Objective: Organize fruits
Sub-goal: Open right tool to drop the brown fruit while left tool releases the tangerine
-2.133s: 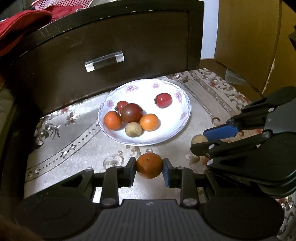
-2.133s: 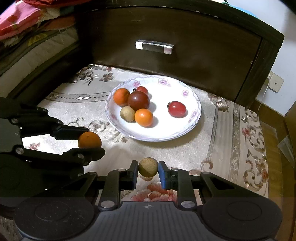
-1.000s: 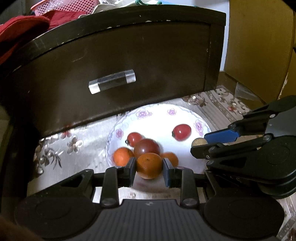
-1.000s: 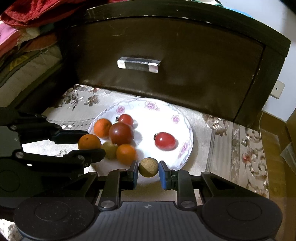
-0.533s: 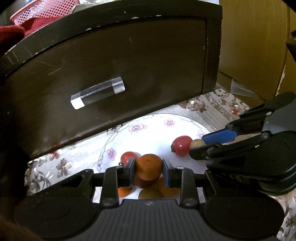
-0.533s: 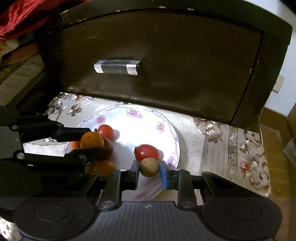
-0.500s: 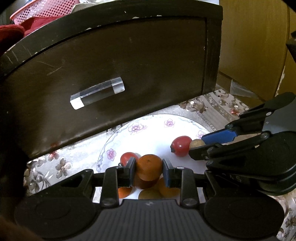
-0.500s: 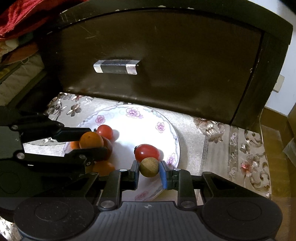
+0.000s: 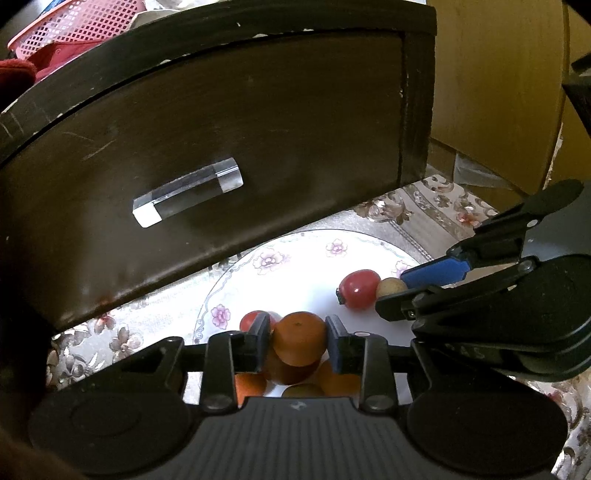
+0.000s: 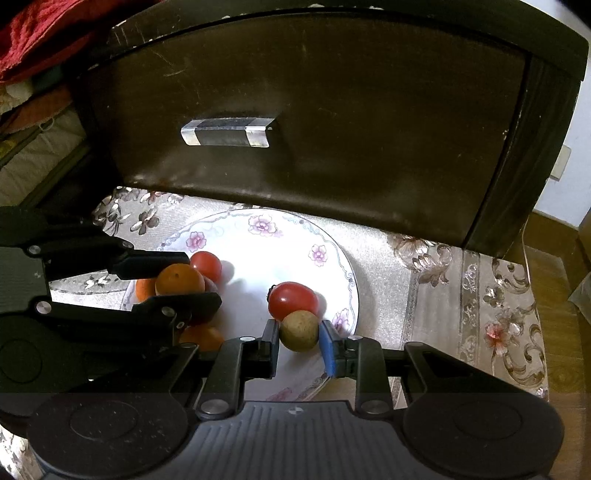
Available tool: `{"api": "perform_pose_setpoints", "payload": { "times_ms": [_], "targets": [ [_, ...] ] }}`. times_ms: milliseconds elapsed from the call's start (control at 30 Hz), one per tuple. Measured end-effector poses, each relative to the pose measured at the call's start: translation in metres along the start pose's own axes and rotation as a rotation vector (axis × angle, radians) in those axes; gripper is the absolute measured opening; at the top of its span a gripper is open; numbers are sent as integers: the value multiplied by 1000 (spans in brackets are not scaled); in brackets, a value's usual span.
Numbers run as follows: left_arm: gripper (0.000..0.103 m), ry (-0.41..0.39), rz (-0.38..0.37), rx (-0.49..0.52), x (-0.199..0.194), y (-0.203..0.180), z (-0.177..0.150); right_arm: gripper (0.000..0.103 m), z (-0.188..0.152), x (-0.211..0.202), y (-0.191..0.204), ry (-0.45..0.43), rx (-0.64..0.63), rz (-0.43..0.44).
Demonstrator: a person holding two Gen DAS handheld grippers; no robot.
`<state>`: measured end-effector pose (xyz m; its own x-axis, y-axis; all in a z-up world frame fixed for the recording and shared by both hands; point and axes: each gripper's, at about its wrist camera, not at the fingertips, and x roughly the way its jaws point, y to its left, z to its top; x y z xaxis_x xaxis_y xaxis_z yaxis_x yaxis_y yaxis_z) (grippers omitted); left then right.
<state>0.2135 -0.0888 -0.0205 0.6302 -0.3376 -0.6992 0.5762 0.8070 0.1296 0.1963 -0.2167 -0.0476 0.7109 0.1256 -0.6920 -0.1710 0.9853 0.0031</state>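
A white flowered plate (image 9: 258, 254) (image 10: 258, 218) holds several small fruits: oranges, a dark tomato and red tomatoes. My left gripper (image 9: 298, 338) hangs over the pile with its jaws opening. The orange (image 9: 300, 341) (image 10: 180, 278) still sits between the pads, resting on the fruits beneath, with a thin gap at the left pad. My right gripper (image 10: 299, 332) is shut on a small brown round fruit (image 10: 299, 331) (image 9: 390, 286), low over the plate's right side. That fruit is right beside a red tomato (image 10: 293, 299) (image 9: 358, 288).
A dark wooden drawer front (image 9: 221, 147) with a clear handle (image 10: 227, 133) rises just behind the plate. The plate stands on a flowered cloth (image 10: 461, 280). A pink basket (image 9: 74, 26) and red fabric lie on top at the far left.
Both grippers carried their fruits forward from the cloth to over the plate. In the last half second the left jaws widened slightly and the orange sank onto the pile.
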Motion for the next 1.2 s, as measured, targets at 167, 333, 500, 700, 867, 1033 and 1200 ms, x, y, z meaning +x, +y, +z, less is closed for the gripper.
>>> {"api": "perform_pose_setpoints", "payload": {
  "times_ms": [167, 333, 500, 700, 867, 1033, 1200],
  "targets": [
    [41, -9, -3, -13, 0, 2, 0, 25, -1, -1, -1, -5, 8, 3],
    [41, -17, -2, -16, 0, 3, 2, 25, 0, -2, -3, -6, 21, 1],
    [42, -29, -1, -22, -3, 6, 3, 27, 0, -3, -5, -10, 43, 8],
    [43, -39, -2, -37, -5, 6, 3, 29, 0, -6, -6, -21, 56, 5],
    [46, -50, 4, -46, -7, 7, 5, 30, -1, -9, -7, -33, 64, -2],
    [48, -62, 6, -74, -7, 8, 5, 38, -1, -13, -12, -50, 85, -29],
    [49, -71, 10, -85, -9, 9, 6, 39, -3, -14, -17, -46, 95, -38]
  ]
}}
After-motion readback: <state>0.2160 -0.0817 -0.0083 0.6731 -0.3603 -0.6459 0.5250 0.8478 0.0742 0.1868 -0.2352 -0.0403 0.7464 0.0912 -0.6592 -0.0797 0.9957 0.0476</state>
